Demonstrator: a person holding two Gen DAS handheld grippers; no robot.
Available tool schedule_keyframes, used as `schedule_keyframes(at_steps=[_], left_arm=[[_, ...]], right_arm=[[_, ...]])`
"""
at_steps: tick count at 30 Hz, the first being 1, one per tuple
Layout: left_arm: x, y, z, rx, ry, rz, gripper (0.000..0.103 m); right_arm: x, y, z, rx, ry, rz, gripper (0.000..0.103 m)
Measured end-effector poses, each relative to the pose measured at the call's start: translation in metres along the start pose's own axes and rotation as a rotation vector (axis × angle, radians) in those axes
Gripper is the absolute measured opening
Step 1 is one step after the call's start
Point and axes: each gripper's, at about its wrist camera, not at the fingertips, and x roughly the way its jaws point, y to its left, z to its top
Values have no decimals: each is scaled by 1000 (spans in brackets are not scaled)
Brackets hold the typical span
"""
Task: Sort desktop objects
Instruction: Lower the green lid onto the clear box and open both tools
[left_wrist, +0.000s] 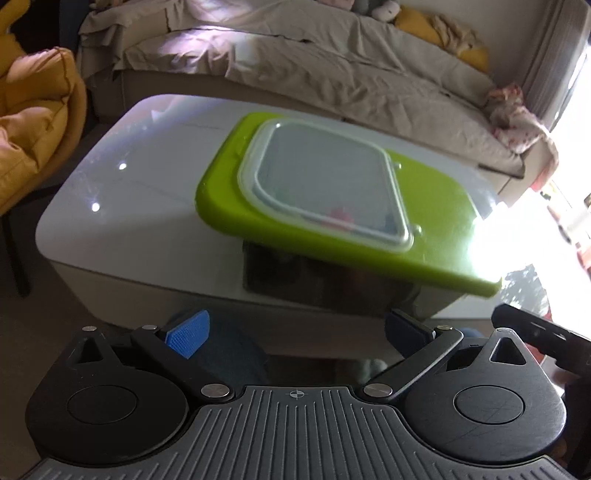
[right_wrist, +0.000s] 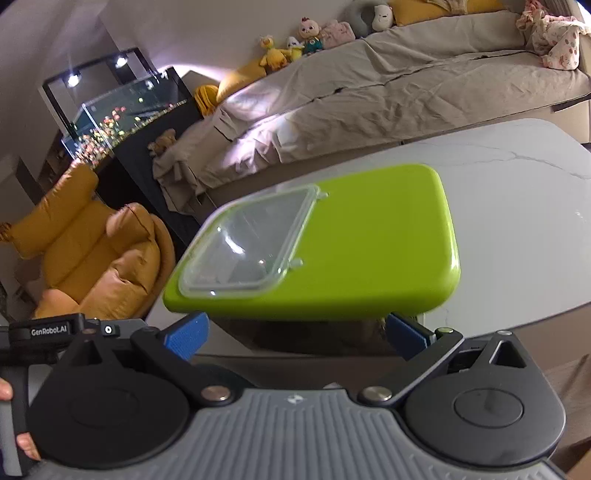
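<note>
A clear lidded container (right_wrist: 247, 245) sits closed on one end of a green tray (right_wrist: 373, 254), which lies on the white desk (right_wrist: 517, 206) and overhangs its near edge; small items show dimly through the lid. Both the left gripper (left_wrist: 295, 328) and the right gripper (right_wrist: 295, 328) hang short of the desk, jaws apart and holding nothing. Judged stage: approach, nothing grasped; the next move calls for closing in on the container or tray.
</note>
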Motion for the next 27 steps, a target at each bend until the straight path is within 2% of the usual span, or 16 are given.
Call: schedule_keyframes(at_steps=[3, 5, 9, 15, 19, 24, 27], left_arm=[[10, -10, -12, 26, 38, 28, 103], [11, -13, -19, 36, 6, 73, 103], [9, -21, -31, 58, -57, 180, 103], [8, -23, -33, 48, -87, 206, 103], [15, -18, -31, 44, -91, 218, 103], [26, -22, -35, 104, -64, 278, 103], [31, -24, -38, 128, -50, 287, 103]], right_arm=[[11, 21, -20, -59, 20, -161, 103], [20, 28, -28, -67, 45, -230, 103], [33, 39, -46, -47, 60, -277, 103], [55, 58, -51, -80, 149, -364, 103], [65, 60, -51, -61, 162, -355, 103], [79, 56, -55, -54, 189, -379, 103], [84, 53, -56, -51, 202, -392, 103]])
